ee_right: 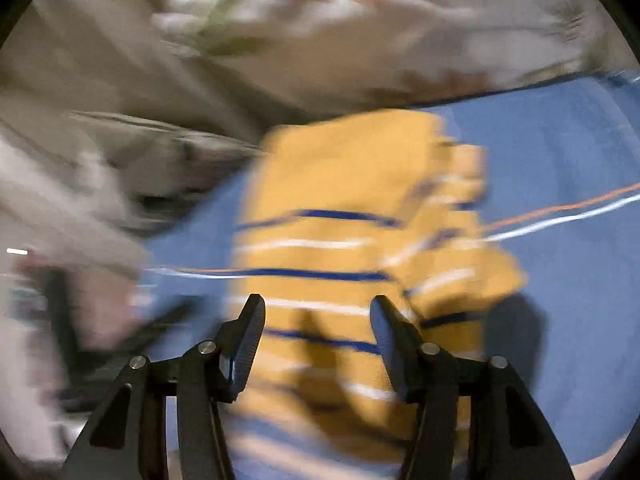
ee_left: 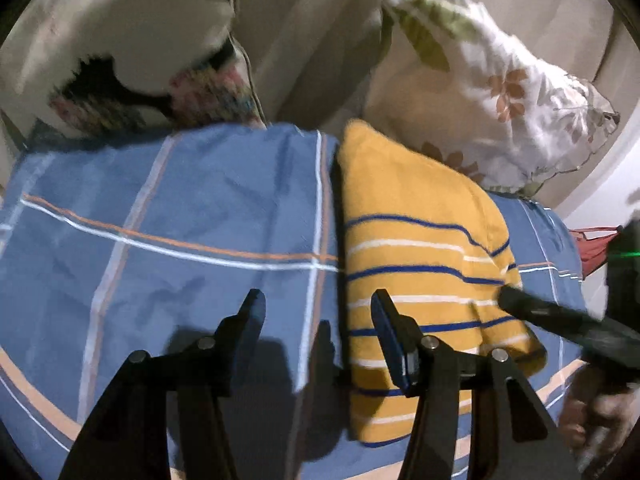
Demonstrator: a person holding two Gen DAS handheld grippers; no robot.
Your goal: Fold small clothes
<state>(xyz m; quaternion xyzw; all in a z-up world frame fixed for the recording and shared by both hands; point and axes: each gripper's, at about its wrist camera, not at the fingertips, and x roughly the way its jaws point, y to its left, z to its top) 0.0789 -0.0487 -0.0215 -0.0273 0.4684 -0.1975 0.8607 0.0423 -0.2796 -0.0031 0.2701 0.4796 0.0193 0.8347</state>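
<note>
One garment is what I am working on: a yellow striped top, lying folded into a narrow stack on the blue checked bedsheet, with a floral pillow just beyond its far end. From the right wrist the same top is smearing into blur, so I am reading its edges mostly from the left wrist camera.

I am holding the left gripper above the sheet at the top's left edge, its jaws standing apart with nothing between them; one finger is hanging over the yellow cloth without pressing it. I am holding the right gripper over the top's near half, jaws likewise apart and empty. Its dark finger is showing in the left view, reaching in over the top's right flap.

Judging from how it lies, the fold is looking close to done, with the right flap sitting slightly proud and uneven. That flap is what I am worrying about: if a finger drags across it as I pull clear, the loose layer could slide off and spring the fold open. A closing jaw could also be pinching the bedsheet along with the knit, lifting both together and rumpling the stack. The blur is telling me not to trust fine placement on the right side.

No containers are showing in either view, so I am seeing nothing held in one.
</note>
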